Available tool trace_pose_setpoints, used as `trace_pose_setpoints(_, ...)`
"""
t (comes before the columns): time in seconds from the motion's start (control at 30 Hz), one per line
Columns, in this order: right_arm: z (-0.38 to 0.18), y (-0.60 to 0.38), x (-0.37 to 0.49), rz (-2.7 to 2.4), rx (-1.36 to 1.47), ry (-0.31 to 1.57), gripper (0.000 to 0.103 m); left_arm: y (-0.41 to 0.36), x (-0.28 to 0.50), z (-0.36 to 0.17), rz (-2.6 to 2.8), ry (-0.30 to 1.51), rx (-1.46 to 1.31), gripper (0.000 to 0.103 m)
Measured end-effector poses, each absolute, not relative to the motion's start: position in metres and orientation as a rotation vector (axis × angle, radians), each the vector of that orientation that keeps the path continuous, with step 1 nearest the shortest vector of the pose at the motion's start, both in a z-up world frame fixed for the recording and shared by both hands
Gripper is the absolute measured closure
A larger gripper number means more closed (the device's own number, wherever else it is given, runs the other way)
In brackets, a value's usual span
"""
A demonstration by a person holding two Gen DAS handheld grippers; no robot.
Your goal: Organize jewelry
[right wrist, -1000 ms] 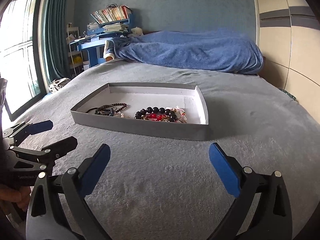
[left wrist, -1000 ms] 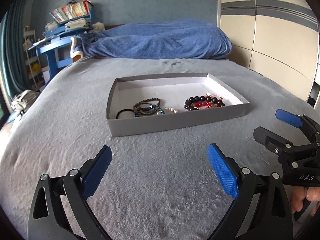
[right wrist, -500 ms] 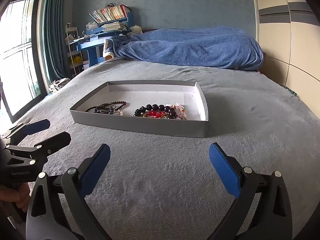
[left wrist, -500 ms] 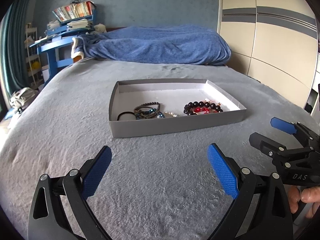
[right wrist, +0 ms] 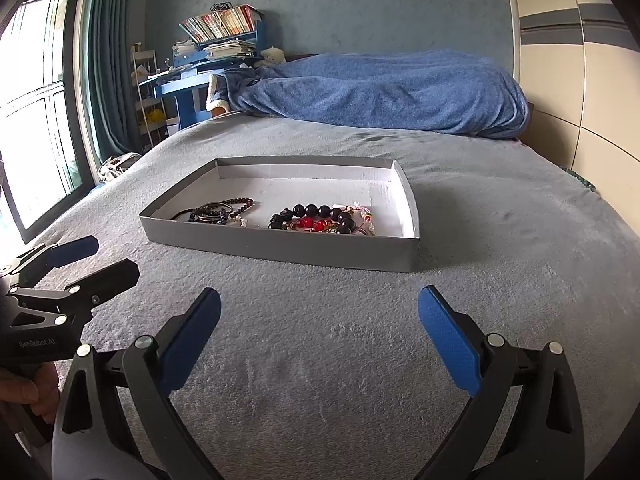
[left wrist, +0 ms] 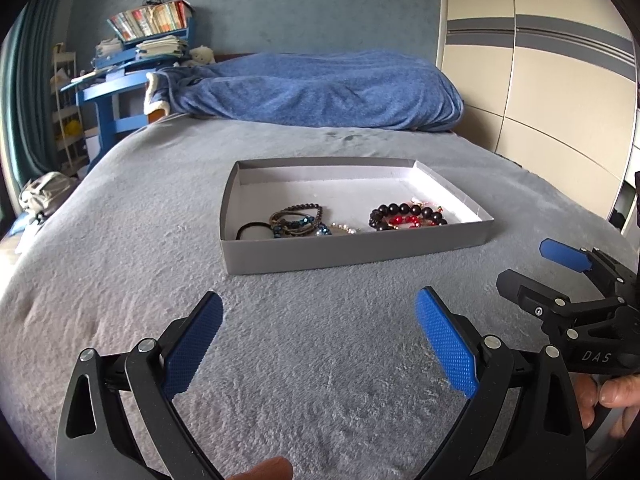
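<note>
Bracelets and hair ties heaped along the near wall of the grey tray. Left gripper and right gripper spread wide, holding nothing, hovering short of it over the bed: fitting either sorting ahead or finished

Soft daylight from the blown-out window; sharp focus, fisheye bending, dark vignetted corners.

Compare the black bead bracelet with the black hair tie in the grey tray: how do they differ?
The large-bead black bracelet is a string of chunky round beads; the thin black hair tie is one smooth plain loop. The bracelet lies toward the right of the shallow grey cardboard tray, against red beads; the hair tie lies toward the left. Both rest inside the tray, near its front wall.
</note>
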State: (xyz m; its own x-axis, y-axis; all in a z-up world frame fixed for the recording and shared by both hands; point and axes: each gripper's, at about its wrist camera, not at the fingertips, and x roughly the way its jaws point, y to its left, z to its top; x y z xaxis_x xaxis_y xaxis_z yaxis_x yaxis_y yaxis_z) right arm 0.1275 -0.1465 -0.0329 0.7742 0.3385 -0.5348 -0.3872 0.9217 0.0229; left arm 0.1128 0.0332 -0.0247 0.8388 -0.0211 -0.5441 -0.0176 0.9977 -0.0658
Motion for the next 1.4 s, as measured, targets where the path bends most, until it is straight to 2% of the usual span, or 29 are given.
trace_pose_setpoints(1.4, -0.0336, -0.1465, 0.1275, 0.393, -0.089, 0.567, 0.006, 0.0314, 0.1099, -0.0249, 0.000, 0.569, -0.059, 0.005)
